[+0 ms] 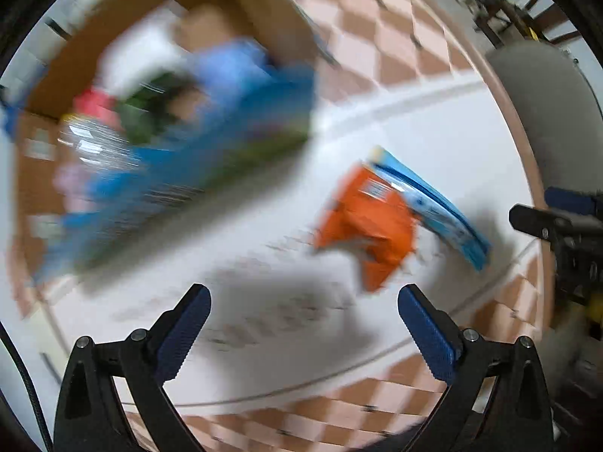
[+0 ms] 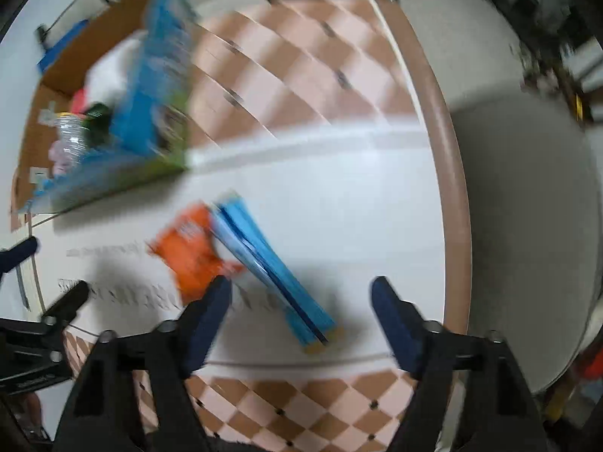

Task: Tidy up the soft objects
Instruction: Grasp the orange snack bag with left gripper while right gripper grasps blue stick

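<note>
An orange soft packet (image 1: 367,222) lies on the white table mat (image 1: 433,132), touching a flat light-blue packet (image 1: 433,203). Both also show in the right wrist view, the orange packet (image 2: 188,248) left of the blue packet (image 2: 271,263). My left gripper (image 1: 303,305) is open and empty, above the mat short of the orange packet. My right gripper (image 2: 301,297) is open and empty, with the blue packet's near end between its fingers' line. A cardboard box (image 1: 256,3) at the left holds several items behind a blue-green bag (image 1: 188,158). Both views are blurred.
The round table has a checkered pink cloth (image 2: 282,64) and a brown rim (image 2: 452,173). A grey chair back (image 1: 546,113) stands past the rim. The other gripper (image 1: 557,226) shows at the right edge of the left view.
</note>
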The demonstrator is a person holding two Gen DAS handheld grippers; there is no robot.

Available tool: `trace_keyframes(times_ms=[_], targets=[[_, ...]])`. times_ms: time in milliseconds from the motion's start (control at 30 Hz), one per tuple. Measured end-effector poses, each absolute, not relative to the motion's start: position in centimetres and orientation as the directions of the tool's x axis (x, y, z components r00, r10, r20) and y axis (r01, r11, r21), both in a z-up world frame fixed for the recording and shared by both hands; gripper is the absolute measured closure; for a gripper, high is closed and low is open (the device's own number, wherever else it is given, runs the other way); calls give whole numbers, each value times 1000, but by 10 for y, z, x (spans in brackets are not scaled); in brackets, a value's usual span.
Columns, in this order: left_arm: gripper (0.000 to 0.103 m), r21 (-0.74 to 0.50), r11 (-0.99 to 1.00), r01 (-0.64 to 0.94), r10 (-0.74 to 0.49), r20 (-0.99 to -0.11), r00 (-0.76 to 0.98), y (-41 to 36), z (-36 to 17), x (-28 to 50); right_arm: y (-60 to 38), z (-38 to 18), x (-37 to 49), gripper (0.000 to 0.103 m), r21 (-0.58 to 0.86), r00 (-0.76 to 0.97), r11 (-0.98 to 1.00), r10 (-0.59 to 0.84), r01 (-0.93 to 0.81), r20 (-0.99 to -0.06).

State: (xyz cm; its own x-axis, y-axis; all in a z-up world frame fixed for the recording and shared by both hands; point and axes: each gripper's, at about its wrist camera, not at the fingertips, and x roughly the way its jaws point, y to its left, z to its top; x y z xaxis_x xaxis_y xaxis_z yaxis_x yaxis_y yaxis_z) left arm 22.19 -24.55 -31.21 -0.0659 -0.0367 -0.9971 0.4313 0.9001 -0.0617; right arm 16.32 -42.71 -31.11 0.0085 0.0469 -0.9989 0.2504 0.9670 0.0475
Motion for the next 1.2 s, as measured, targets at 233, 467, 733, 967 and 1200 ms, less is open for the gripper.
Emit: trace_keyframes(times_ms=[233, 467, 733, 967, 1200], targets=[[1, -225, 958, 176, -175, -950, -260, -264, -364, 246, -462, -330, 136, 29, 67, 1, 950, 70, 306, -998], [32, -143, 983, 112, -117, -971, -210, -270, -375, 251, -459, -336, 143, 29, 99, 5, 958, 101, 270, -995], [62, -59, 991, 123, -36, -982, -184, -245, -374, 226, -422, -358, 172, 29, 115, -42, 985, 122, 132, -992], [62, 19, 997, 74, 33, -980, -197, -189, -386, 186, -378, -382, 187, 29, 80, -97, 997, 80, 8, -992], [61, 15, 1000, 9, 16, -982, -190, -165, -391, 174, -352, -399, 185, 57, -60, -137, 998, -63, -25, -989]])
